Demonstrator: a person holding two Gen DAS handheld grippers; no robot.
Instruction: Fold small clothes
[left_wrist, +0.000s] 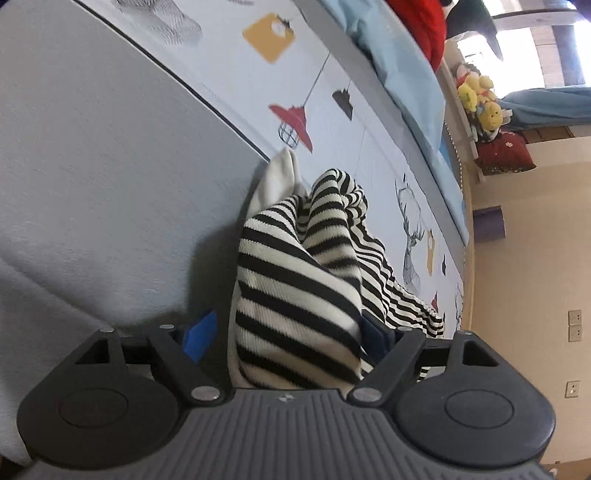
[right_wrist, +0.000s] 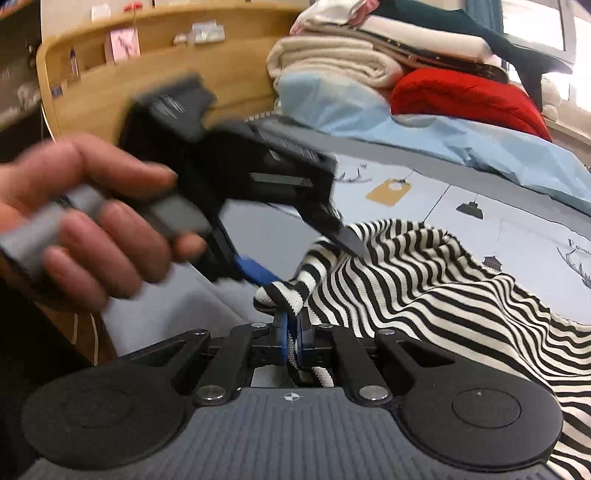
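A black-and-white striped knit garment (right_wrist: 424, 280) lies bunched on a printed bedsheet (right_wrist: 517, 221). My right gripper (right_wrist: 293, 332) is shut on a striped edge of it, the blue pads (right_wrist: 283, 332) pressed together on the cloth. My left gripper (left_wrist: 284, 332) is open, its jaws wide apart with a thick fold of the striped garment (left_wrist: 295, 295) between them. In the right wrist view the left gripper (right_wrist: 306, 254) is held by a hand (right_wrist: 85, 221), its fingers spread around a striped bunch.
A grey blanket (left_wrist: 92, 184) covers the bed's near side. A light blue duvet (right_wrist: 443, 136), a red cushion (right_wrist: 465, 99) and folded beige blankets (right_wrist: 332, 62) are piled at the back. A wooden headboard (right_wrist: 229, 48) stands behind. Plush toys (left_wrist: 480, 103) sit on a shelf.
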